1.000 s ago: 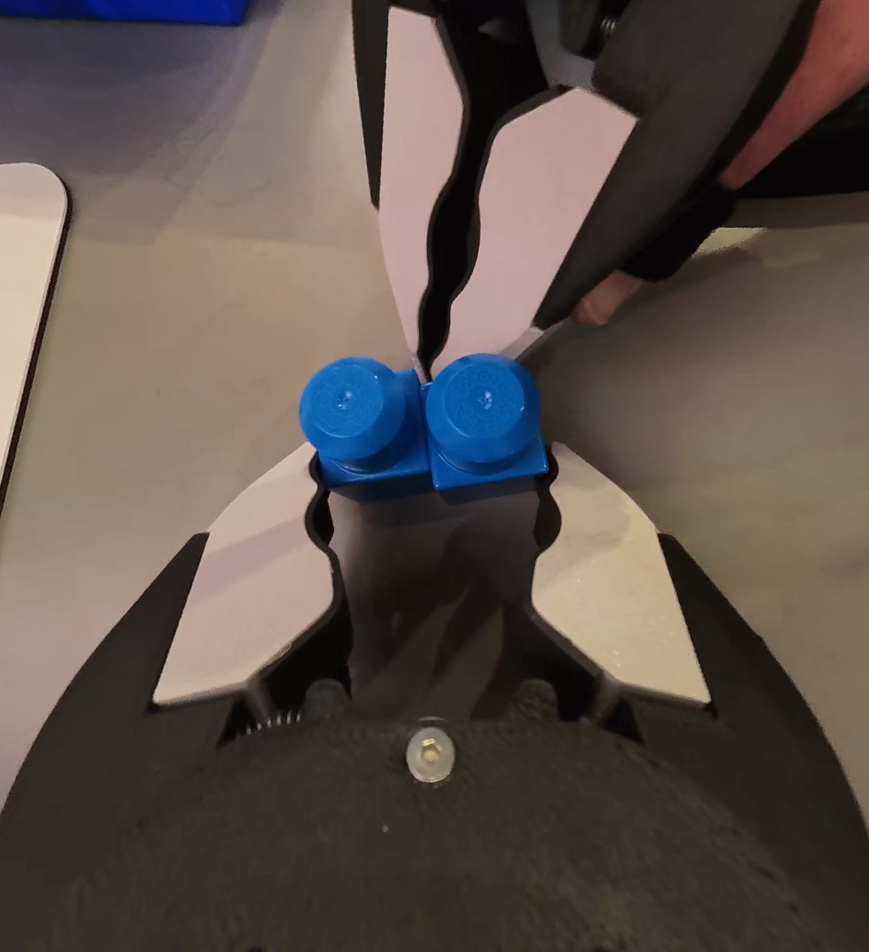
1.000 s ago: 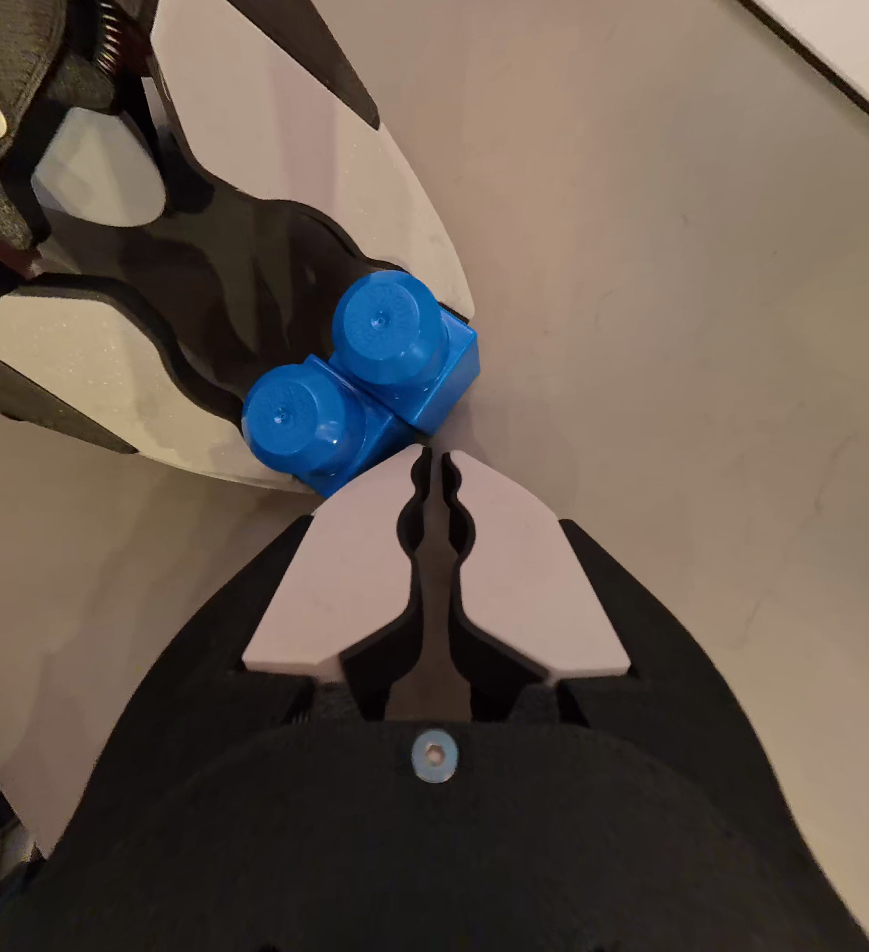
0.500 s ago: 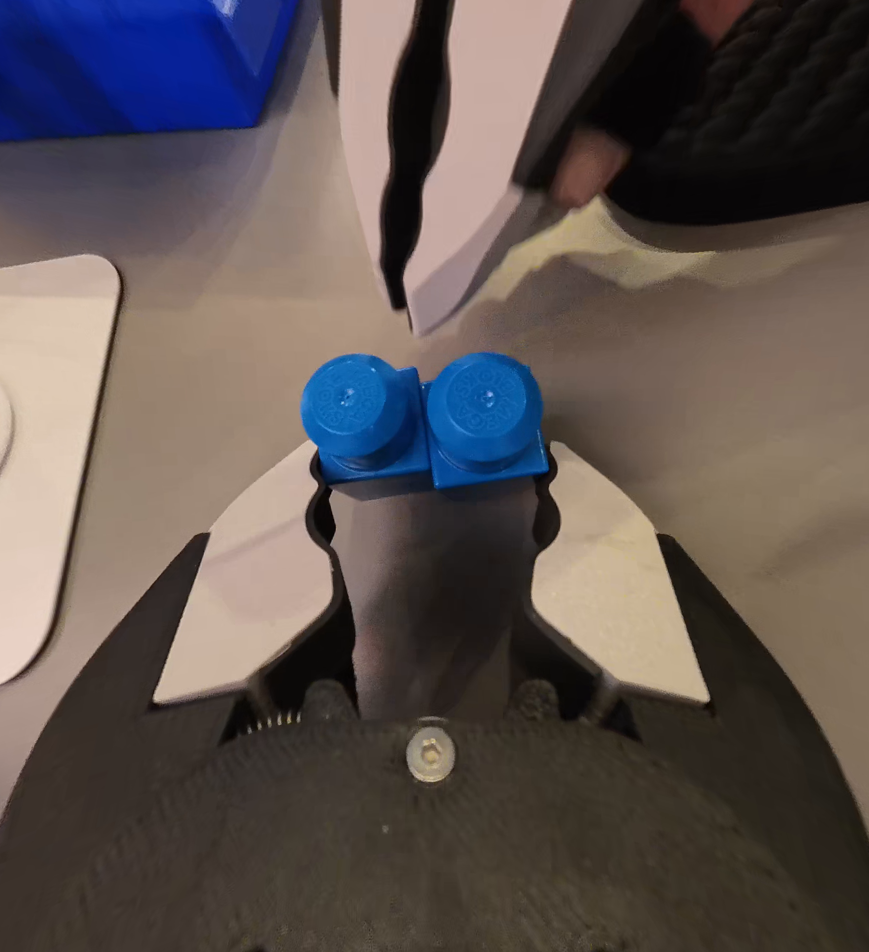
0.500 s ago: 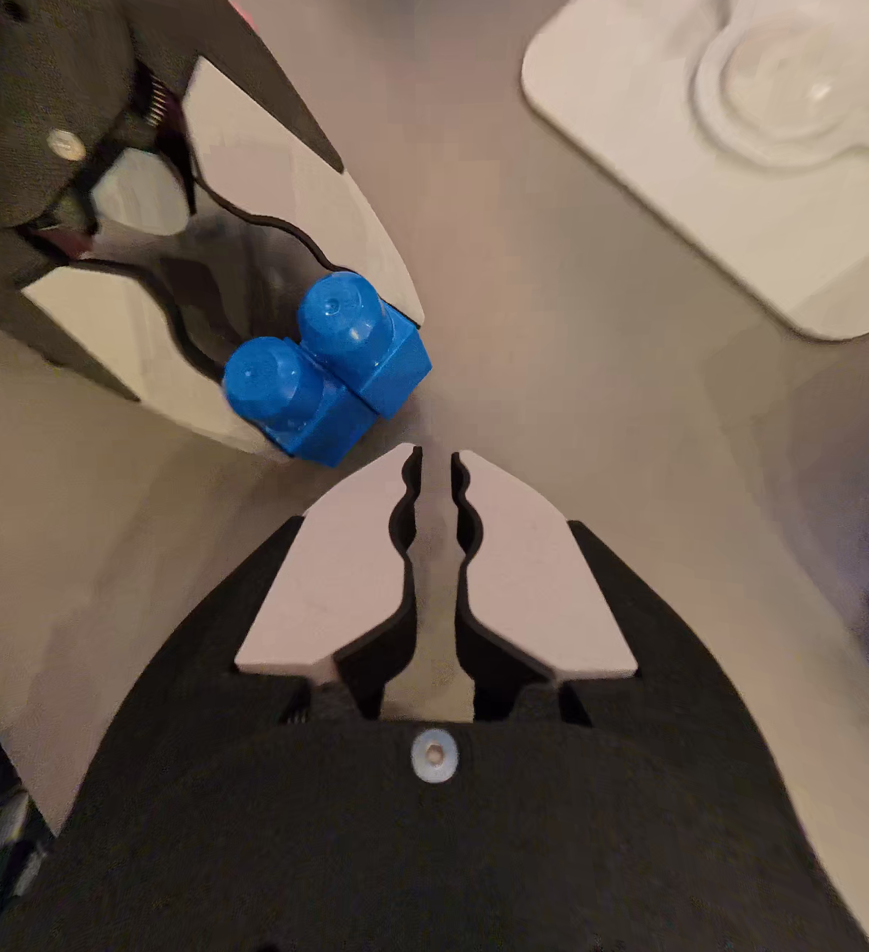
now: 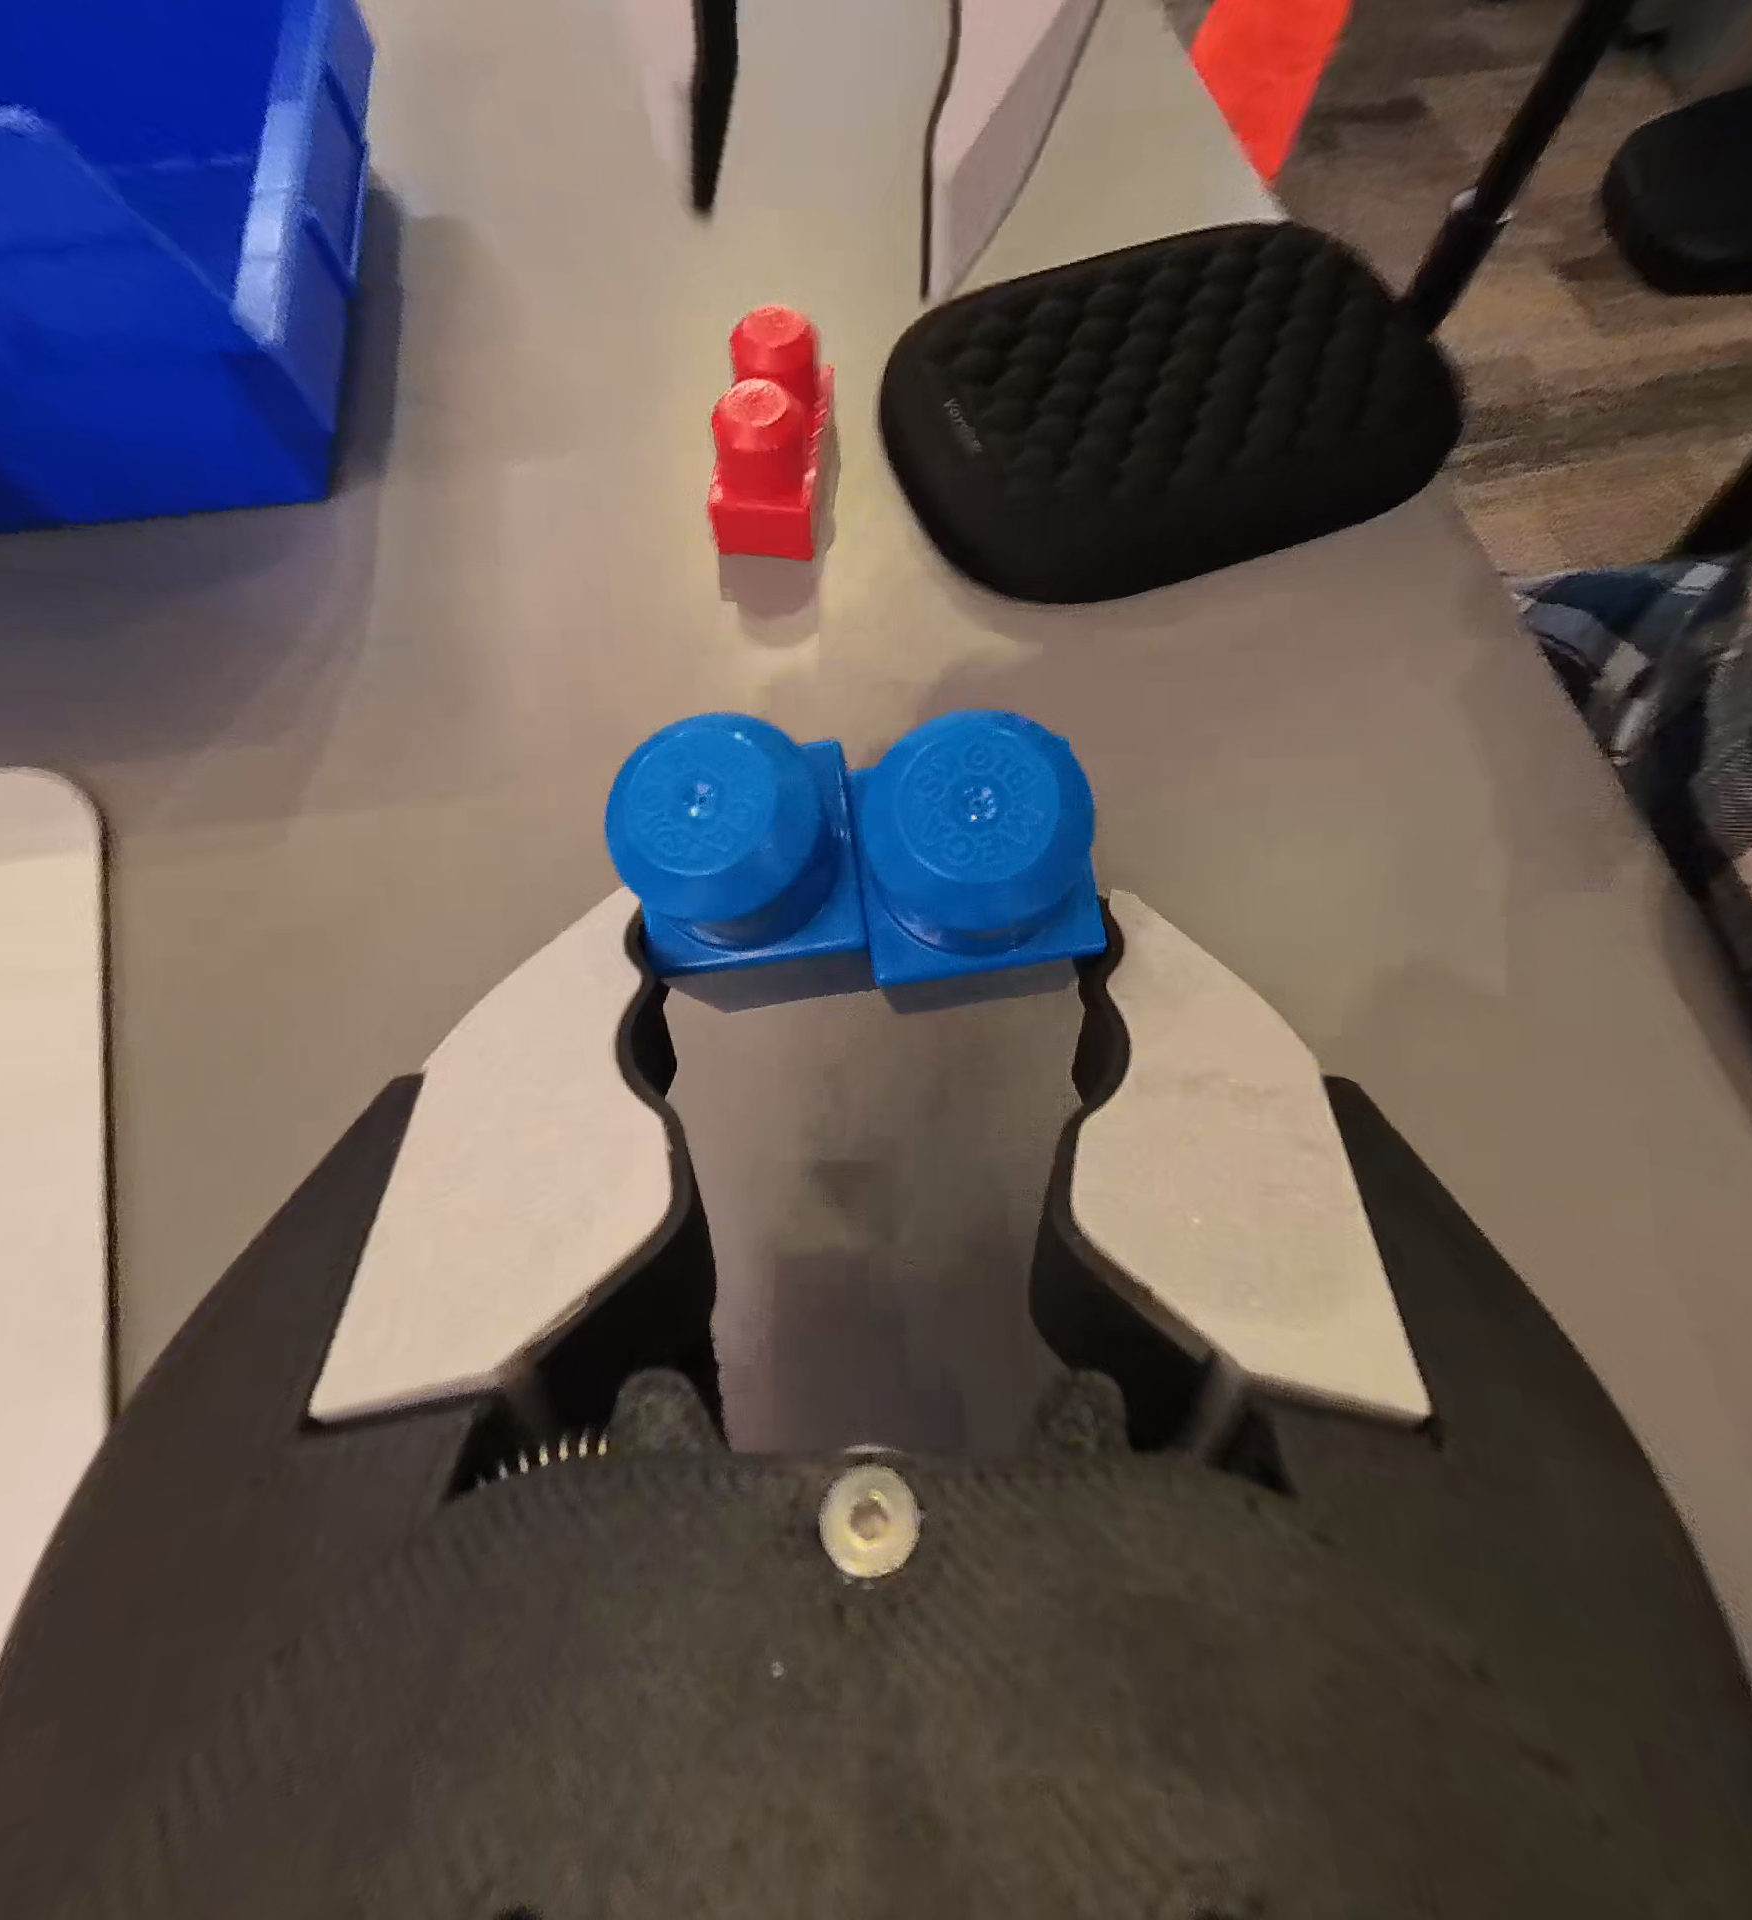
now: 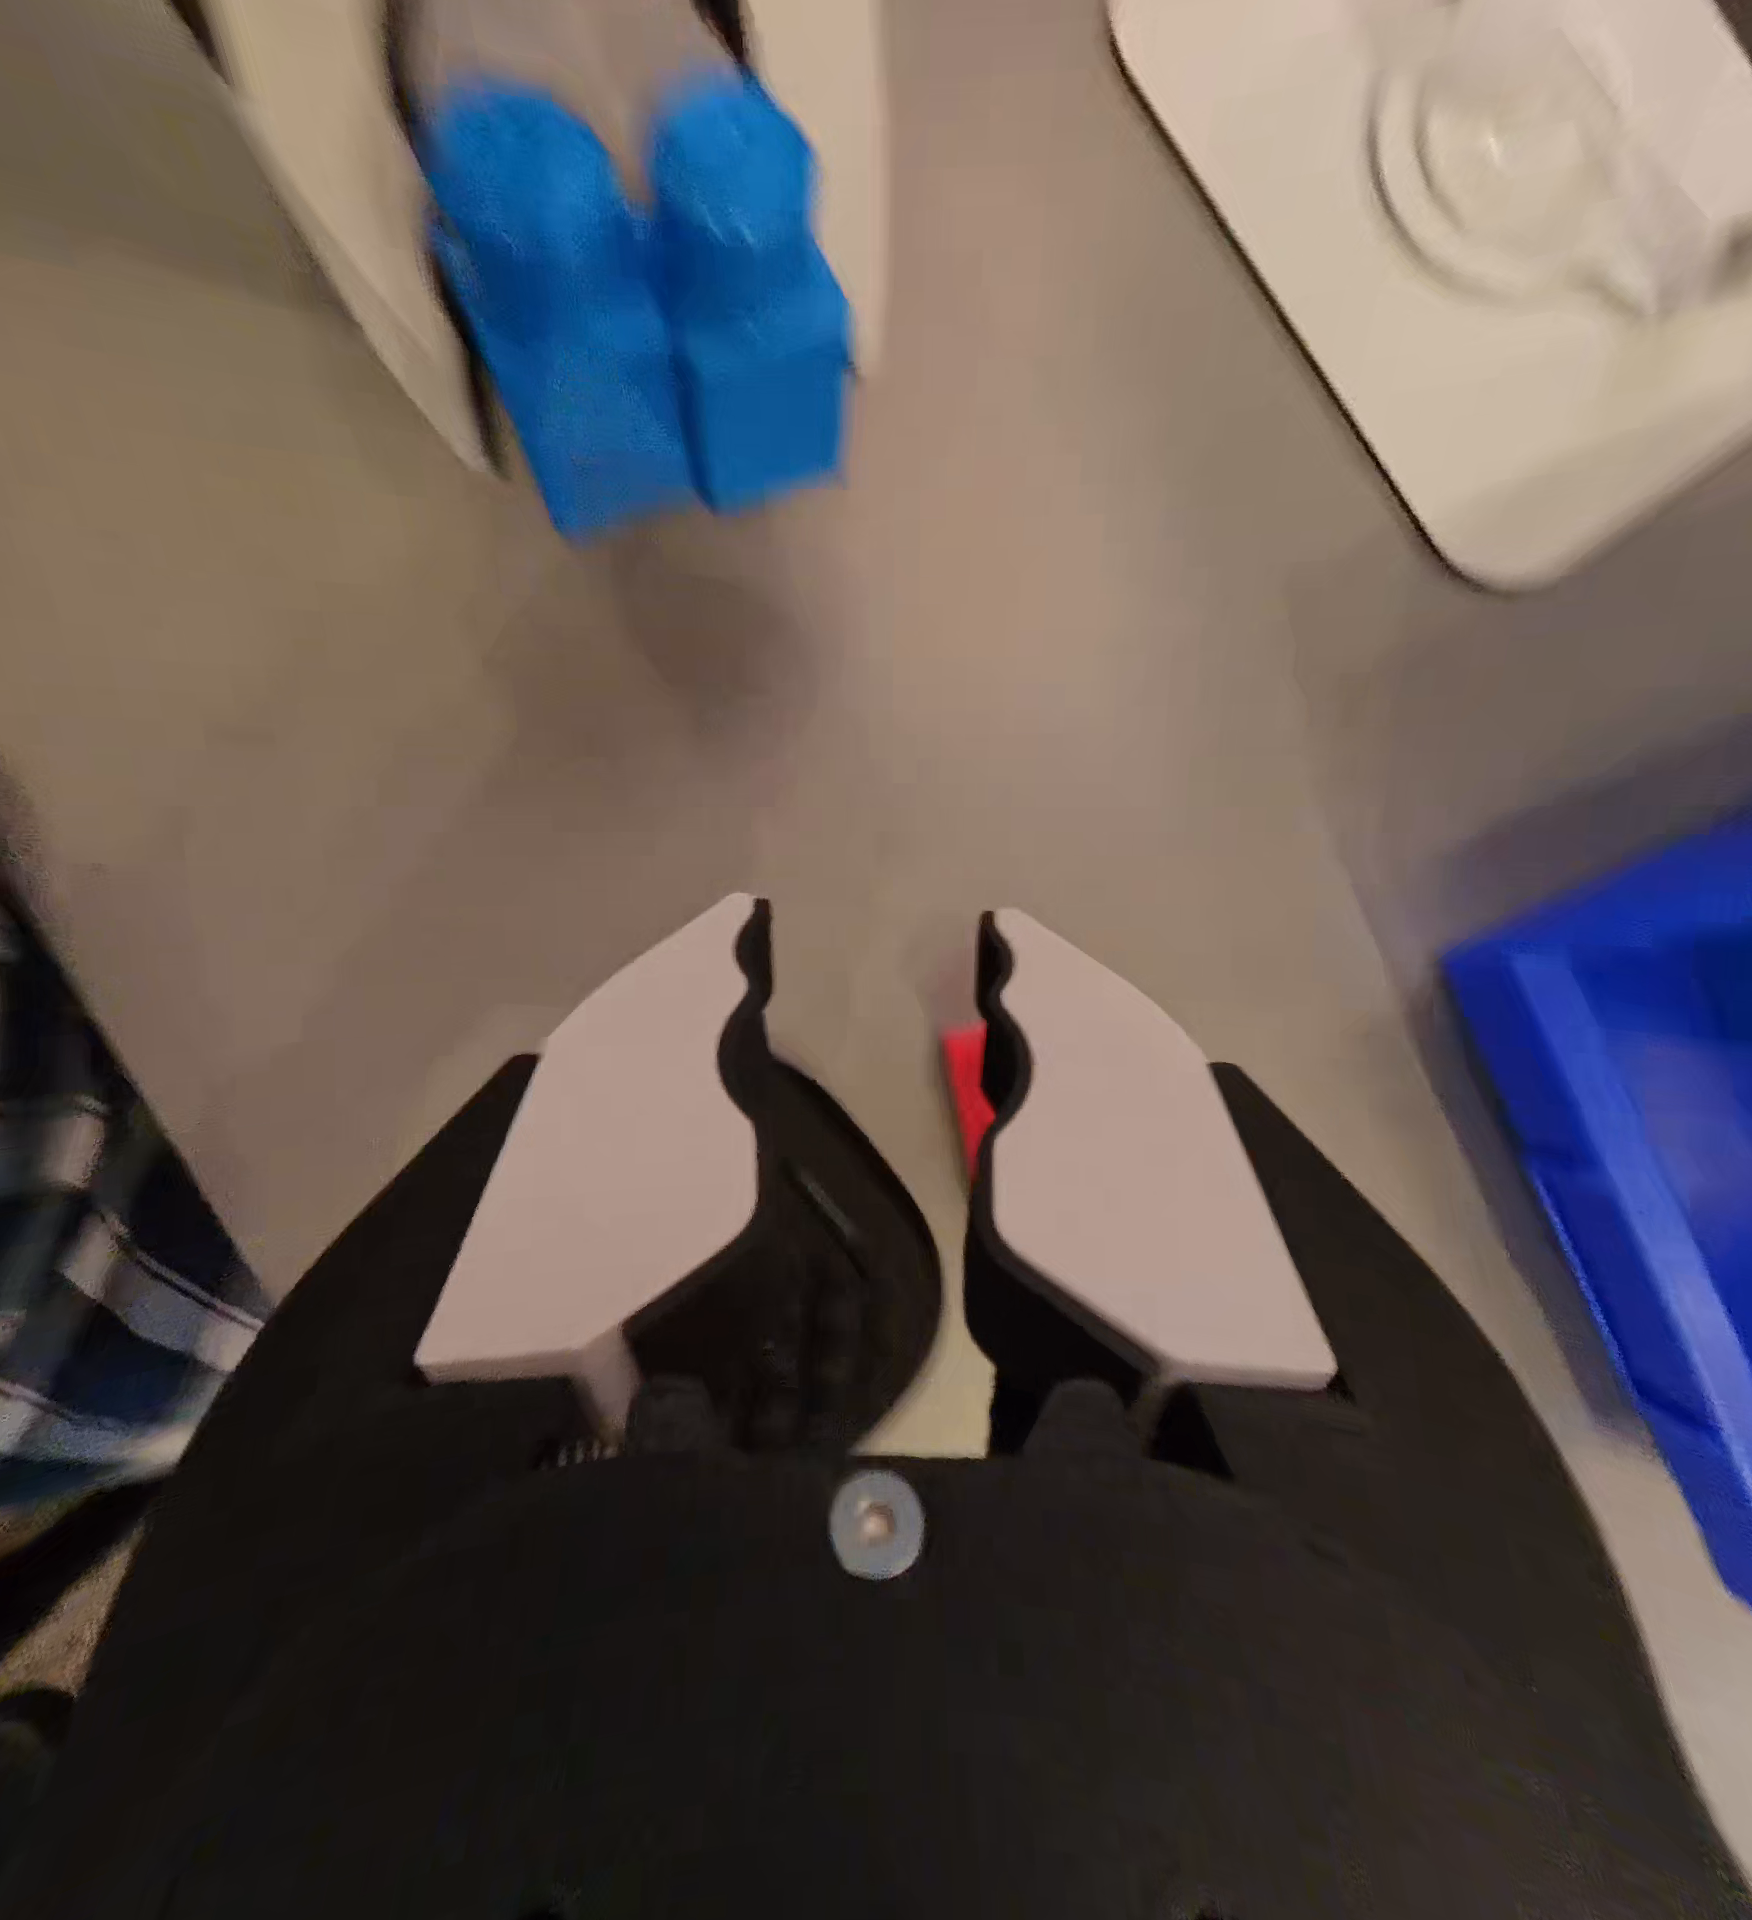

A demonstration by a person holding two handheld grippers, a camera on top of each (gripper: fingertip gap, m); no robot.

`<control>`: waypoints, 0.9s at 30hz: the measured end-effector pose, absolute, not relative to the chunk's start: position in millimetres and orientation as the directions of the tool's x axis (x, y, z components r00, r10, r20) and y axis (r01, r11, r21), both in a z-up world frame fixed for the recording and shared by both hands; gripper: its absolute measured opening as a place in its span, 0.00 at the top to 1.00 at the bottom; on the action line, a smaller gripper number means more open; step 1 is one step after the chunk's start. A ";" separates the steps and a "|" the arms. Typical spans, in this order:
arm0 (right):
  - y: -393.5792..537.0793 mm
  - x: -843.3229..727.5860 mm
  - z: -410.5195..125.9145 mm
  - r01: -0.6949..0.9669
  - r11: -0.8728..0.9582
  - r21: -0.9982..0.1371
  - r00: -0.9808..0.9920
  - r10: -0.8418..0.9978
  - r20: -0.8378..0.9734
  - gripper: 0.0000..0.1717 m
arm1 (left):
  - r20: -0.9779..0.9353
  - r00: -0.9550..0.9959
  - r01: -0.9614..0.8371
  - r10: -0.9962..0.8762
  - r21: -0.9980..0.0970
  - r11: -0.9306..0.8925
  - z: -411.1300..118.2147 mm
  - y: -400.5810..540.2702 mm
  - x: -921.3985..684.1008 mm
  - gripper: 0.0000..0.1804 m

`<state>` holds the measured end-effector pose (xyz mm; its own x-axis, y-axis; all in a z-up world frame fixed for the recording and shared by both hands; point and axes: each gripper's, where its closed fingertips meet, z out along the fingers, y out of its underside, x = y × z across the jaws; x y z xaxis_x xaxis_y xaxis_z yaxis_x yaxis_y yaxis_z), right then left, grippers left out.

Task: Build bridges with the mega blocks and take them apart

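Note:
My left gripper (image 5: 872, 935) is shut on two blue single-stud blocks (image 5: 851, 852), pressed side by side between its pads and held above the grey table (image 5: 436, 644). The right wrist view shows these blue blocks (image 6: 643, 312), blurred, at the top between the left fingers. My right gripper (image 6: 872, 914) is open with nothing between its pads. It also shows at the top of the left wrist view (image 5: 815, 208). A red two-stud block (image 5: 768, 457) stands on the table beyond the blue blocks. A sliver of this red block (image 6: 965, 1081) shows beside my right finger.
A blue bin (image 5: 124, 260) stands at the far left and shows at the right in the right wrist view (image 6: 1682, 1195). A black padded rest (image 5: 1163, 405) lies beside the red block. A white mat (image 5: 10, 1143) lies at the left. Plaid cloth (image 5: 1734, 831) is past the table's right edge. The tips of one gripper are about 12 centimeters away from the tips of the other.
My right gripper has drawn back from the blue blocks and opened its jaws. My left gripper still grips the two blue blocks, and its view has tilted to show the red block.

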<state>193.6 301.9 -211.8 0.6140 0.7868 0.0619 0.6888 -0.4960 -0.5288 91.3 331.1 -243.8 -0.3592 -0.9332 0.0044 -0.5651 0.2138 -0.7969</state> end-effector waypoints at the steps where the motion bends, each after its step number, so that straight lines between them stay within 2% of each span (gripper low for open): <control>1: 302.3 176.5 -207.7 0.661 -0.481 -0.577 0.609 0.793 0.036 0.82 | 0.003 -0.368 -0.552 -0.930 -0.805 0.216 -241.4 328.7 93.9 0.58; 2: 305.0 161.9 -204.2 0.608 -0.476 -0.636 0.614 0.789 -0.003 0.88 | -0.012 -0.367 -0.542 -0.930 -0.810 0.224 -238.5 328.3 96.8 0.58; 5: 314.6 139.0 -190.4 0.335 -0.501 -0.798 0.631 0.748 -0.204 0.88 | -0.050 -0.387 -0.457 -0.921 -0.857 0.239 -216.9 321.4 103.3 0.58; 7: 314.1 135.7 -171.0 0.148 -0.477 -0.866 0.587 0.747 -0.311 0.89 | -0.076 -0.402 -0.374 -0.912 -0.896 0.240 -197.1 315.2 104.3 0.58; 9: 311.3 133.0 -152.7 0.038 -0.412 -0.910 0.565 0.760 -0.321 0.94 | -0.071 -0.421 -0.290 -0.904 -0.934 0.208 -177.2 308.8 104.9 0.58; 17: 311.0 122.6 -143.6 0.073 -0.349 -0.934 0.602 0.762 -0.238 1.00 | -0.088 -0.459 -0.239 -0.884 -0.946 0.218 -163.0 297.3 116.5 0.58; 27: 316.1 125.7 -152.9 0.137 -0.347 -0.928 0.643 0.744 -0.183 1.00 | -0.116 -0.439 -0.280 -0.891 -0.925 0.258 -168.1 302.5 120.7 0.58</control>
